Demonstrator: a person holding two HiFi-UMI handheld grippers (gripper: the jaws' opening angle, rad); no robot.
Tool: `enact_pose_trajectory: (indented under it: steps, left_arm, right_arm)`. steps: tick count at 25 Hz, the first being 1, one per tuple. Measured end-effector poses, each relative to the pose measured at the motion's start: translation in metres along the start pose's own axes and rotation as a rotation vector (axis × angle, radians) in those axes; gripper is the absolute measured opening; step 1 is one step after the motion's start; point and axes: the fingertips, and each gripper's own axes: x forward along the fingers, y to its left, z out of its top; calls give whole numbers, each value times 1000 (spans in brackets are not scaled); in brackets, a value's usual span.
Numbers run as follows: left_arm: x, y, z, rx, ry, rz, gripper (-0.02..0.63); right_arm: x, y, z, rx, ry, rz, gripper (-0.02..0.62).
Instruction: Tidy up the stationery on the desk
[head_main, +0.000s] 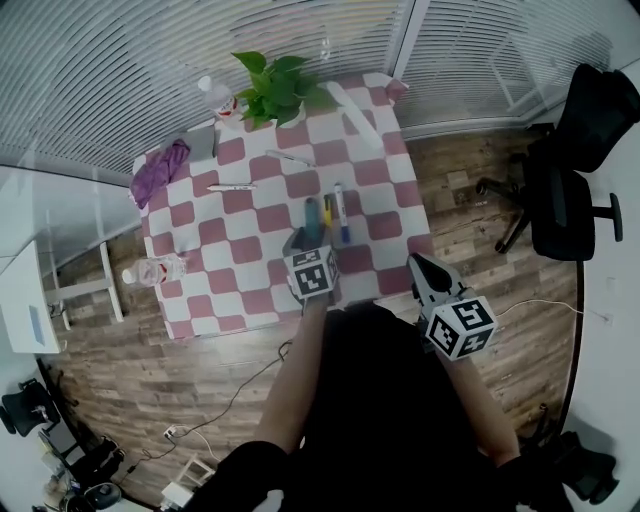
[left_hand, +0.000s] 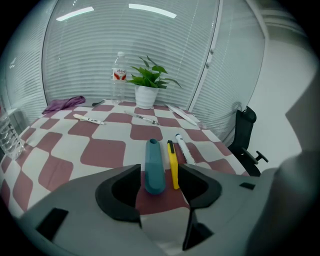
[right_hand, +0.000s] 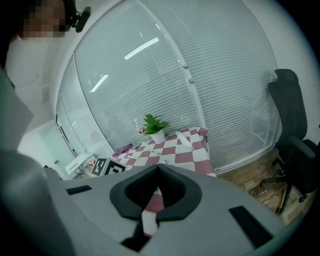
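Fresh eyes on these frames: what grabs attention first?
The pink-and-white checked table, with a potted plant at its far edge. Mid-table a teal pen, a yellow cutter and a white marker lie side by side, the teal pen between the jaws of the open left gripper. The right gripper hangs shut by the table's near right corner.

The checkered counter (head_main: 210, 265) carries a potted plant (head_main: 272, 88) at twelve o'clock, a water bottle (head_main: 217, 97) at eleven, a purple cloth (head_main: 158, 172) at ten and a clear bottle (head_main: 155, 270) lying at eight. A pen (head_main: 232, 187) and a second pen (head_main: 291, 158) lie near the middle. Toward five, a teal case (head_main: 312, 214), a yellow cutter (head_main: 327, 212) and a marker (head_main: 341, 212) lie side by side.
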Motion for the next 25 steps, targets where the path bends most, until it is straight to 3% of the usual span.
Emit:
enact_pose_trajectory:
  steps: [5,13,25]
  left_arm:
    - [-18,12,12,10,-35,-21,225]
    - [-52,56,45,119,-72,-70,229]
    - [-45,127,105,503,-47,-255,229]
  right_arm:
    - [13,14,5,32,-15,33,21]
    - [35,49,10,58,-17,48,21]
    - [62,95,-13,134,-13,-67,21]
